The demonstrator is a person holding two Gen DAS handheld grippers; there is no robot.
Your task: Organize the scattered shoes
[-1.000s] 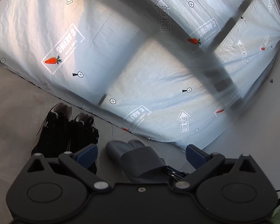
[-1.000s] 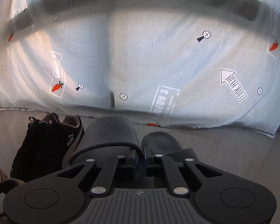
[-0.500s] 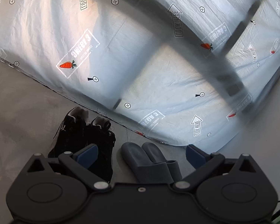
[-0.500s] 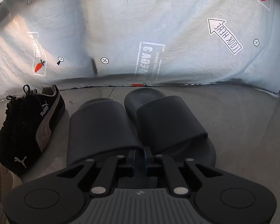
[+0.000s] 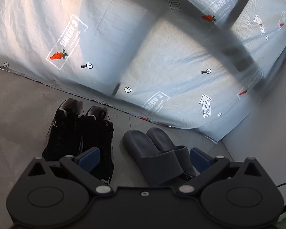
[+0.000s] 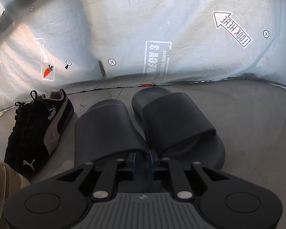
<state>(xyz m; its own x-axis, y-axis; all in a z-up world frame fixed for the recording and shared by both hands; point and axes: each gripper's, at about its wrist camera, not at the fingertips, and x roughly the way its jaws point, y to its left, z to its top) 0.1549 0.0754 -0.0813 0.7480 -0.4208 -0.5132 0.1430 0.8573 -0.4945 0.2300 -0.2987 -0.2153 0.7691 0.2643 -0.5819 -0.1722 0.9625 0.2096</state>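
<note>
2 slides [image 6: 148, 127] side by side on floor [image 6: 247, 133], sneakers [image 6: 42, 129] just left, printed sheet [image 6: 143, 28] behind both pairs.

The left slide [image 6: 106, 131], held up off the floor [image 6: 247, 139] a second ago, now lies flat on it beside the right slide [image 6: 177, 126], the two touching. The right gripper [image 6: 142, 161] sits lower, and its jaws have just been opening slightly, a narrow gap now showing with the slide's strap edge between them. The left gripper [image 5: 144, 157] has shifted sideways, so the black sneakers [image 5: 80, 133] stand fuller in its view.

sneaker [image 6: 49, 129]: "PUMA" | sheet [image 6: 181, 38]: "LOOK HERE" arrow
</note>
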